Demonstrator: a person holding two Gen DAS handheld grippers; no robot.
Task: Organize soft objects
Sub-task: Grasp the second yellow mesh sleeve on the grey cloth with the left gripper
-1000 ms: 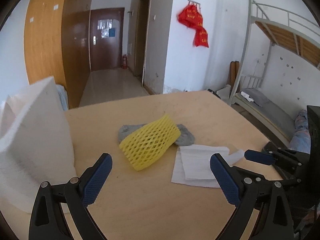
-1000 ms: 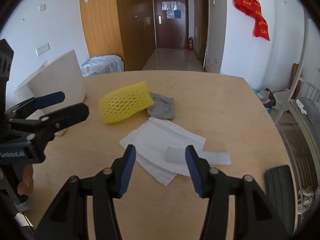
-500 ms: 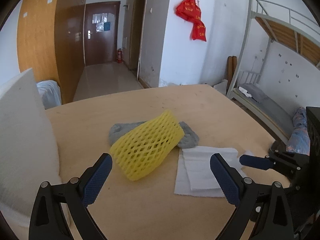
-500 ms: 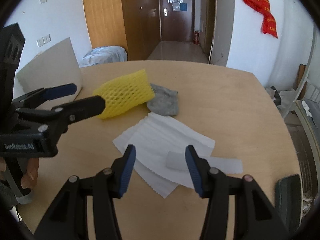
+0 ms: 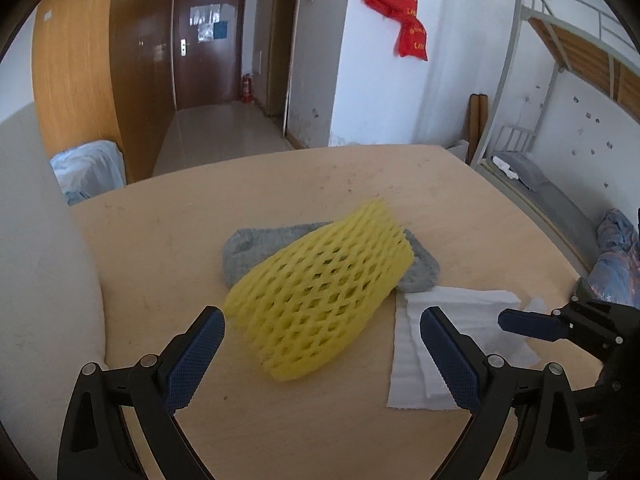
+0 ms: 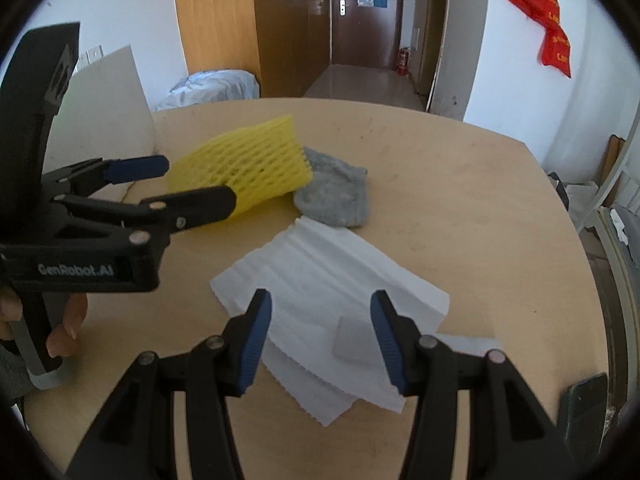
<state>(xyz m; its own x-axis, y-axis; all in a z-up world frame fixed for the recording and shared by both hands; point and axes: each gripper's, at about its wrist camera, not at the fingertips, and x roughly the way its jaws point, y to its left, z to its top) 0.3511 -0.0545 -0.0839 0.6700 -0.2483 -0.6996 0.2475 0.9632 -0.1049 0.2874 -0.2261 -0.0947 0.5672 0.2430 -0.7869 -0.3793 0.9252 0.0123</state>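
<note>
Left gripper (image 5: pixel 322 338) jaws spread, yellow foam net (image 5: pixel 320 300) at 12 o'clock, overlapping grey sock (image 5: pixel 256 246). Right gripper (image 6: pixel 320 334) jaws spread over white foam sheets (image 6: pixel 320 264), empty.

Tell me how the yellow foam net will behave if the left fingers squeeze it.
The yellow foam net is open mesh, so it probably squashes flat. It looks light for its size. Lifting may drag the gray sock beneath.

yellow foam net (image 5: pixel 320 296), matt wooden table (image 5: pixel 280 432)
</note>
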